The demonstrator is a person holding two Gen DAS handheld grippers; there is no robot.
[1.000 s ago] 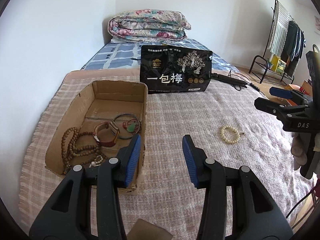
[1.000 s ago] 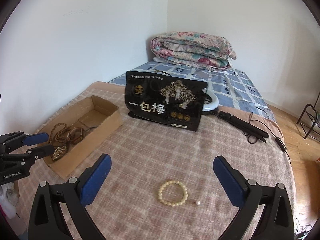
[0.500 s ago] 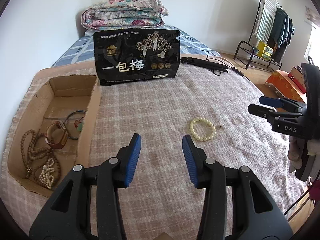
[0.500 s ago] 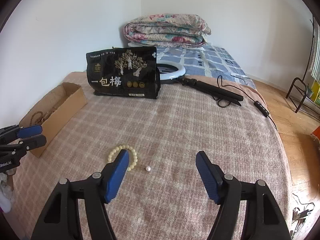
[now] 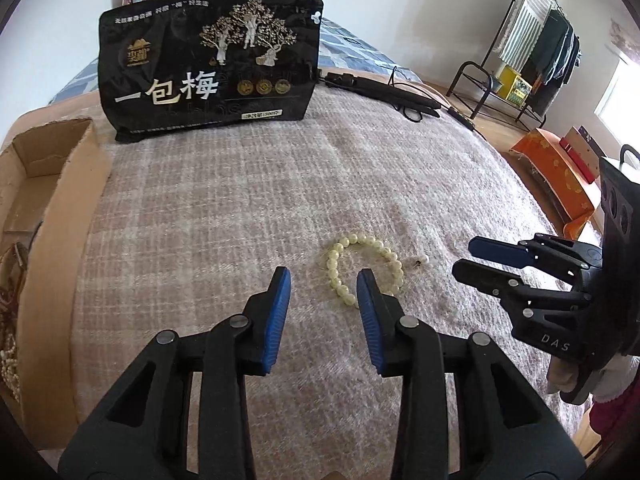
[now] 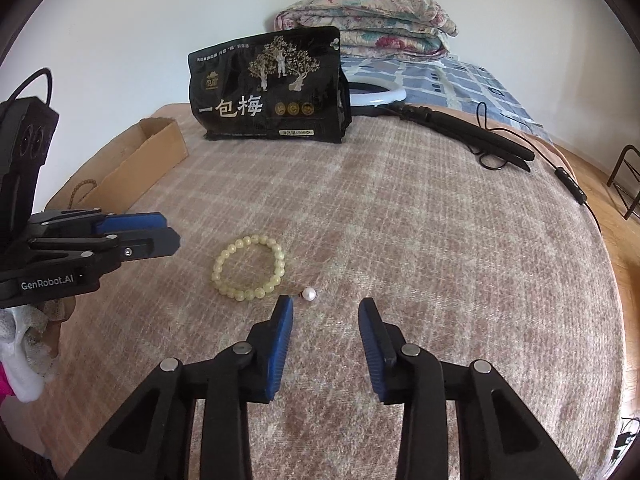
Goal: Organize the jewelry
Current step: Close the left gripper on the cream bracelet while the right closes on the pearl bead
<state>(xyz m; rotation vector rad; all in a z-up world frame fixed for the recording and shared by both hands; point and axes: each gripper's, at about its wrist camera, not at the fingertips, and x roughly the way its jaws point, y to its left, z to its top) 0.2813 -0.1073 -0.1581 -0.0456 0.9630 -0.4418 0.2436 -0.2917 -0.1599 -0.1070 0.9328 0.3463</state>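
— What's around you in this room?

— You're facing plain white walls [image 6: 160, 32] that meet in a corner, with a folded floral quilt [image 6: 372, 16] on blue checked bedding [image 6: 472, 80] just below it.

— And off to your side?

— You have a wooden floor [image 5: 492, 136], a black metal clothes rack [image 5: 532, 48] hung with garments, and daylight from a window [image 5: 618, 92] at the edge.

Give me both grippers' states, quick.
Left gripper: open, closing, empty; bead bracelet just ahead.
Right gripper: open, closing, empty; pearl just ahead.
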